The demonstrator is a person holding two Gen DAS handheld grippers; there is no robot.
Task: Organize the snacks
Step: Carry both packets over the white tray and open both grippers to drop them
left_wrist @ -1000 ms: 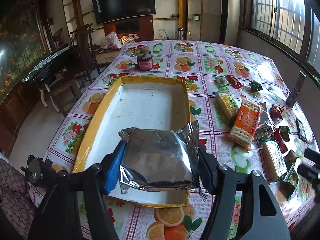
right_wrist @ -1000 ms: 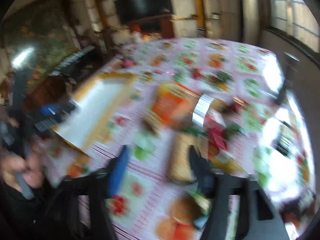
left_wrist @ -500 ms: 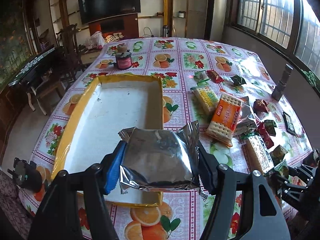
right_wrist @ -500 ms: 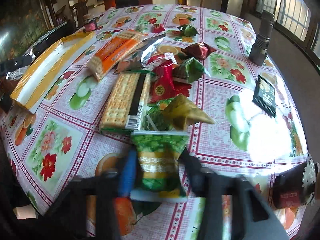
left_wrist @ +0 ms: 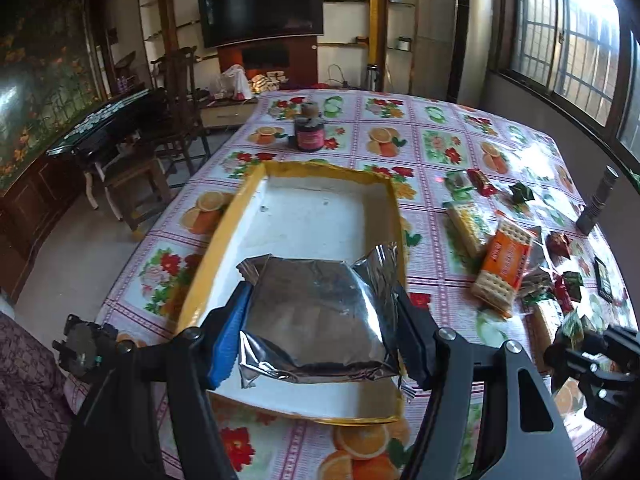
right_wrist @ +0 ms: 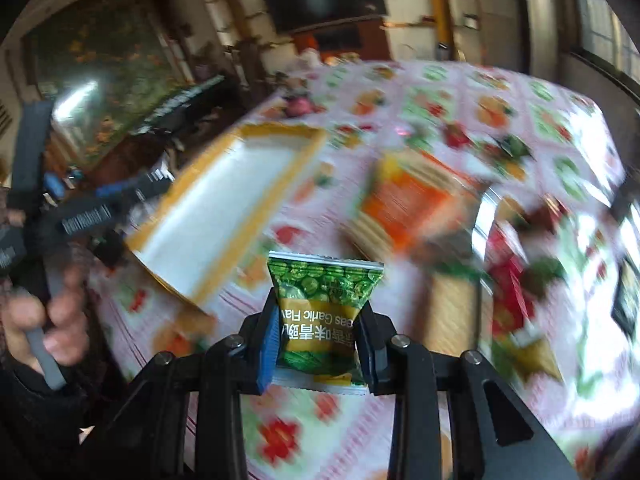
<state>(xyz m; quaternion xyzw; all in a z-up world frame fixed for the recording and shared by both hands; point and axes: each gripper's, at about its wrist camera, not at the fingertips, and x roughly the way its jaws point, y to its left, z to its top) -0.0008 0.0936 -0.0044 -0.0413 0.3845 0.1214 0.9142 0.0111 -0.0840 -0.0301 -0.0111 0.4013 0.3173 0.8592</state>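
Observation:
My left gripper (left_wrist: 322, 328) is shut on a silver foil snack packet (left_wrist: 320, 320) and holds it over the near end of a yellow-rimmed tray (left_wrist: 244, 200) with a white inside. My right gripper (right_wrist: 318, 328) is shut on a small green and yellow pea snack packet (right_wrist: 324, 312), lifted above the tablecloth; the tray (right_wrist: 256, 216) lies ahead to its left. The rest of that view is blurred. Several loose snacks, among them an orange cracker pack (left_wrist: 506, 260), lie right of the tray.
A dark jar (left_wrist: 309, 136) stands beyond the tray's far end. A grey cylinder (left_wrist: 598, 204) stands at the table's right edge. A chair (left_wrist: 176, 92) and dark furniture are off the left side. A hand (right_wrist: 48, 320) grips the left tool's handle.
My right gripper closed on the green packet and lifted it off the table, swinging left toward the tray. My left gripper still holds the silver packet over the tray, having shifted a little.

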